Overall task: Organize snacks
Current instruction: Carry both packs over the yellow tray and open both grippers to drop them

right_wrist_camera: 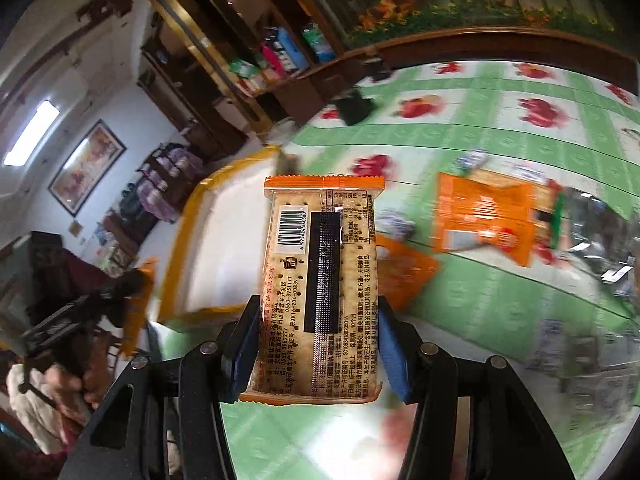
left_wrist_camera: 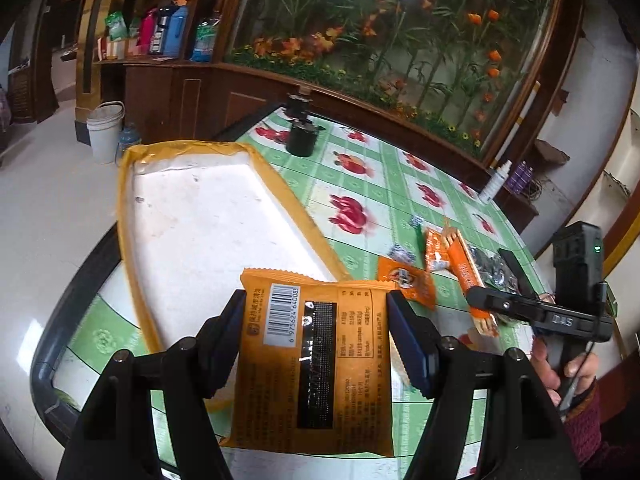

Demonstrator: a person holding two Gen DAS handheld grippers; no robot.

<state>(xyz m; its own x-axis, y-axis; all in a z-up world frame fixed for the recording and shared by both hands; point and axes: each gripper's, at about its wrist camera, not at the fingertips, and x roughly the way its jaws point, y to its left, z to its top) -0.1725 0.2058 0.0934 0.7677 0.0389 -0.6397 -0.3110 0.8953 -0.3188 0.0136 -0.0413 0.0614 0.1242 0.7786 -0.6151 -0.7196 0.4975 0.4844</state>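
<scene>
Left gripper [left_wrist_camera: 316, 332]: pads clamped on an orange snack packet [left_wrist_camera: 312, 364], held above the near edge of the white tray [left_wrist_camera: 192, 216].
Right gripper [right_wrist_camera: 318, 348]: pads clamped on a cracker packet [right_wrist_camera: 320, 280], just right of the tray.
Loose snacks [left_wrist_camera: 440, 264]: lay on the tablecloth [left_wrist_camera: 384, 176], right of the tray.

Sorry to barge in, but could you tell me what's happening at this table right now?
A person is sorting snacks with two handheld grippers. The left gripper holds an orange packet, and the right gripper holds a cracker packet. Both are near the white tray, which has nothing in it yet. More snacks lie on the tablecloth.
</scene>
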